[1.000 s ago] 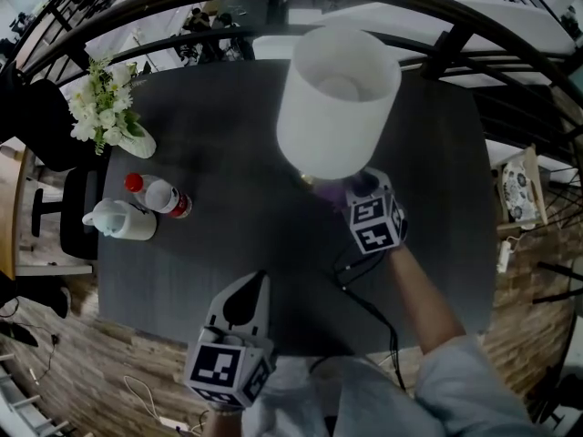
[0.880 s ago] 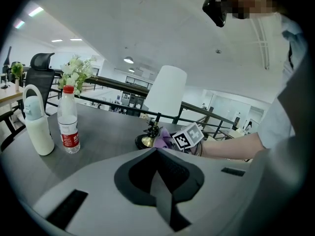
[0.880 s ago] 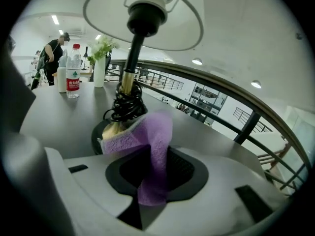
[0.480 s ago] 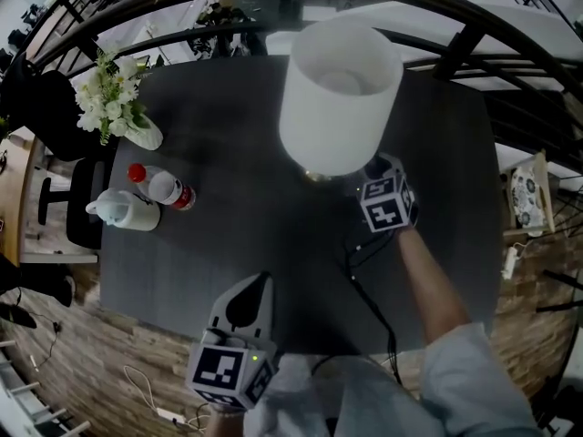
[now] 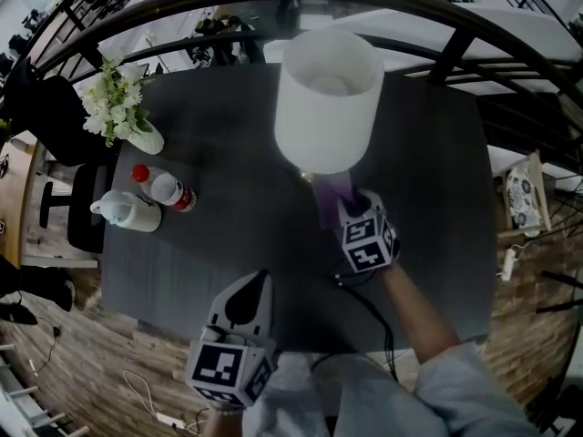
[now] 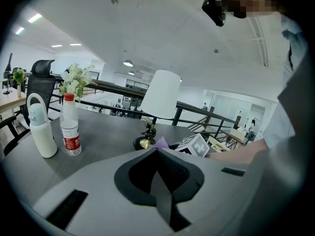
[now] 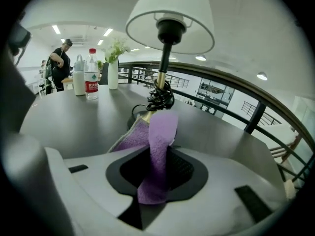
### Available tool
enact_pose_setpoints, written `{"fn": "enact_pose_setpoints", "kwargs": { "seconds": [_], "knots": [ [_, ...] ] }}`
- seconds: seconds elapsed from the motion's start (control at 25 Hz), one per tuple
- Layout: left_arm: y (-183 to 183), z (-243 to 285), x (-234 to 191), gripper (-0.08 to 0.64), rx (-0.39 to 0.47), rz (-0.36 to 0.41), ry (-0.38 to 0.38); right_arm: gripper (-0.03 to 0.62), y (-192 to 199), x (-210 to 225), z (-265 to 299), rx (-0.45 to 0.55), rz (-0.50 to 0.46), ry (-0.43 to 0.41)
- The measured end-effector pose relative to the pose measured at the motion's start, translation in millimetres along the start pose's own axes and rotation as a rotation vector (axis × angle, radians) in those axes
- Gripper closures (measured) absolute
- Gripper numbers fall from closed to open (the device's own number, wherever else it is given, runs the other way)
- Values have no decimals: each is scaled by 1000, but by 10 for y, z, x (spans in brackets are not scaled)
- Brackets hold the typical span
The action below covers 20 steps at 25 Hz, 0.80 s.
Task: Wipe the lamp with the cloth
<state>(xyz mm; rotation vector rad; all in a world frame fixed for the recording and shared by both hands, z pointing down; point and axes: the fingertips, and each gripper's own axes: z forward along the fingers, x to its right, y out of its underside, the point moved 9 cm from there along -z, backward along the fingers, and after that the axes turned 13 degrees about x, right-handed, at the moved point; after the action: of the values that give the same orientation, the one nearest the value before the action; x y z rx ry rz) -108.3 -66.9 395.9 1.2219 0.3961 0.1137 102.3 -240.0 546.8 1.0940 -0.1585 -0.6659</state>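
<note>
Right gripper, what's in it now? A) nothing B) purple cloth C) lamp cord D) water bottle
B: the right gripper is shut on the purple cloth, whose free end sticks up out of the jaws toward the lamp.

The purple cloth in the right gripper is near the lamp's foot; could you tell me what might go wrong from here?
1. The white-shaded table lamp stands tall on a thin stem; a hard push from the right gripper could tip it.
2. The loose purple cloth could snag on the black cord coiled round the stem.
3. The black cable trails across the dark table near that gripper; catching it might tug the lamp.
</note>
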Motion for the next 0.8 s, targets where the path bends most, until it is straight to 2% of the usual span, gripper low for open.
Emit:
{"fn": "enact_pose_setpoints", "kwargs": {
  "seconds": [0.28,0.4,0.8],
  "knots": [
    [-184,-61,101,551,14,-8,18,497,-111,-392,-83,25,86,-98],
    [-258,-82,132,551,28,0,29,497,-264,-484,-216,50,99,-116],
    [-444,-63,192,551,93,61,72,497,-676,-387,-952,173,119,-64]
  ]
}}
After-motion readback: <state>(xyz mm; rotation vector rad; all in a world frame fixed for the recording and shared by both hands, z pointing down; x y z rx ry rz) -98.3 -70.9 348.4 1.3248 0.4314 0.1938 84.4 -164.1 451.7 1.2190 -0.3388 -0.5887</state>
